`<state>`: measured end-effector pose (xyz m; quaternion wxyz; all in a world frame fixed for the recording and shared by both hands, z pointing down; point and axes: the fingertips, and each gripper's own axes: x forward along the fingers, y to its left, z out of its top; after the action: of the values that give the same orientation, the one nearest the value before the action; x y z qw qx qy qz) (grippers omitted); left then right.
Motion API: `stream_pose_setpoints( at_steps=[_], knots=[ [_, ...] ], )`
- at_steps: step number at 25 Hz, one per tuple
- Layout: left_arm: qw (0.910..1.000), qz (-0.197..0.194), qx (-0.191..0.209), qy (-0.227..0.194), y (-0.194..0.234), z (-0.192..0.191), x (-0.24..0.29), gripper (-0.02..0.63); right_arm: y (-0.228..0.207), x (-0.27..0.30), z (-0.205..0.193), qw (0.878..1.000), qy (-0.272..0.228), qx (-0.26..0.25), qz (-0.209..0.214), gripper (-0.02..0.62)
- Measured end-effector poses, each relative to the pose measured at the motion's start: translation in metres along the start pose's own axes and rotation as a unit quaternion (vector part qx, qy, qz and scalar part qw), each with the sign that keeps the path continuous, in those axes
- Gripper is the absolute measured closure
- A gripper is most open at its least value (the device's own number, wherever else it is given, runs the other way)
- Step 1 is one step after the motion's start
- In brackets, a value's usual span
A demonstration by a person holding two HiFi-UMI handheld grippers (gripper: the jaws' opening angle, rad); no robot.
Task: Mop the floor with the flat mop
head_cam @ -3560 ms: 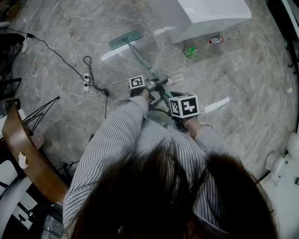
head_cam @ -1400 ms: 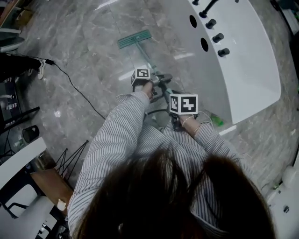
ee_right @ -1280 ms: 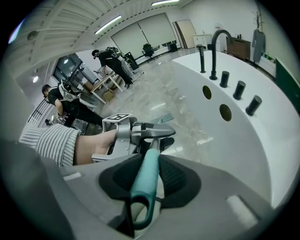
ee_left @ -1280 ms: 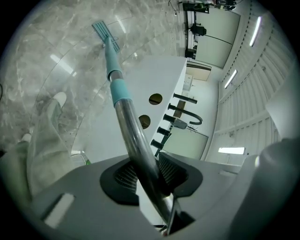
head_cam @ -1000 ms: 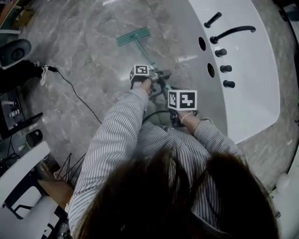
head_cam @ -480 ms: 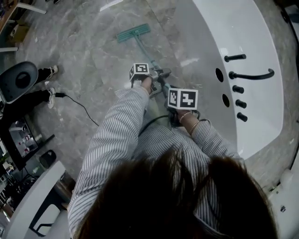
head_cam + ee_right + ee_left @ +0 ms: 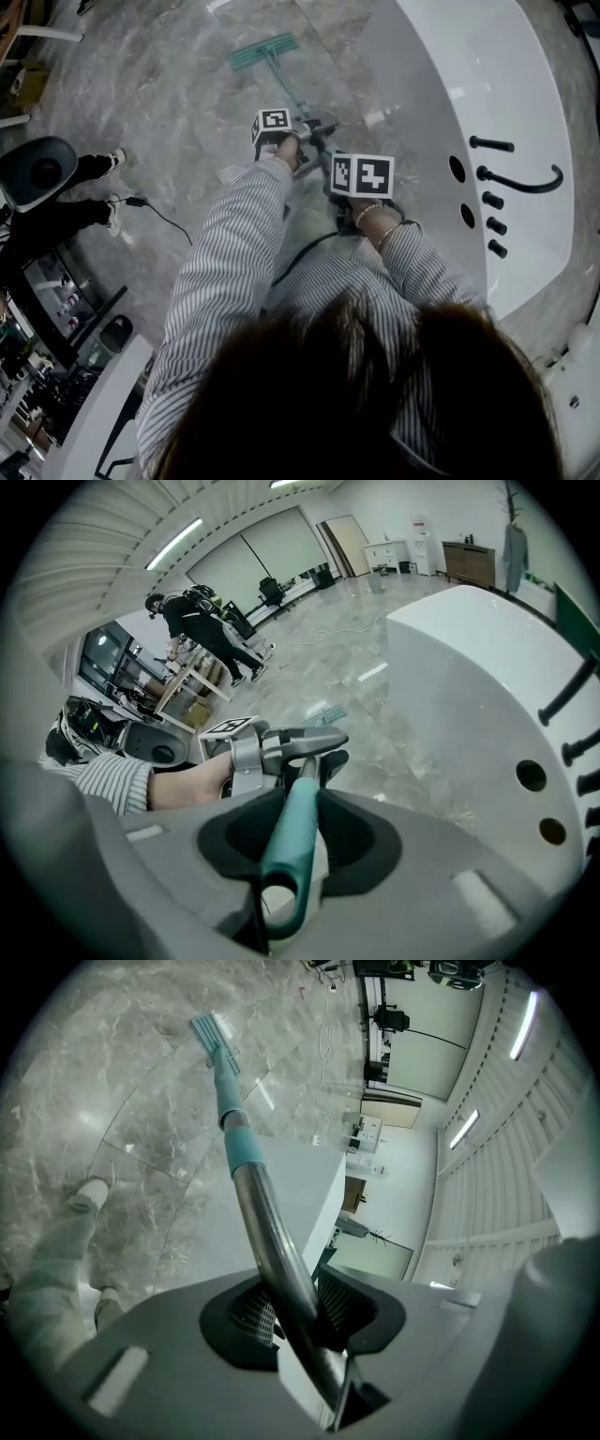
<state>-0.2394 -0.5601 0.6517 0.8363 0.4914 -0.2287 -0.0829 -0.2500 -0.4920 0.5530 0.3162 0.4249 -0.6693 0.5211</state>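
Observation:
The flat mop's teal head (image 7: 264,52) lies flat on the grey marble floor (image 7: 178,103) ahead of me, its pole (image 7: 286,89) slanting back to my hands. My left gripper (image 7: 302,142) is shut on the metal pole (image 7: 272,1241) below the teal sleeve (image 7: 242,1147), and the mop head (image 7: 211,1030) shows far down the pole in the left gripper view. My right gripper (image 7: 342,202) is shut on the teal handle end (image 7: 291,846), just behind the left gripper (image 7: 281,747).
A large white bathtub (image 7: 506,103) with black taps (image 7: 520,178) stands close on the right. A person's legs (image 7: 66,202) and a black cable (image 7: 159,214) lie on the left. My own shoe (image 7: 89,1194) shows beside the pole. Desks and people (image 7: 202,621) fill the far room.
The view has swung, so the bathtub has slid rightward and down in the head view. The mop head stays ahead on the floor; both grippers keep their hold on the pole.

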Motion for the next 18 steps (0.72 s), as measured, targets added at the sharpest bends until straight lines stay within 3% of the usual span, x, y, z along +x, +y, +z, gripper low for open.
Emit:
stream_pose_setpoints(
  at_steps=[12, 18],
  knots=[
    [0.9999, -0.005, -0.006, -0.007, 0.004, 0.002, 0.003, 0.485, -0.005, 0.003, -0.002, 1.000, 0.001, 0.002, -0.004, 0.480],
    [0.9996, -0.018, -0.007, -0.019, 0.016, -0.027, 0.013, 0.485, -0.023, -0.012, -0.028, 1.000, 0.000, -0.003, 0.000, 0.482]
  ],
)
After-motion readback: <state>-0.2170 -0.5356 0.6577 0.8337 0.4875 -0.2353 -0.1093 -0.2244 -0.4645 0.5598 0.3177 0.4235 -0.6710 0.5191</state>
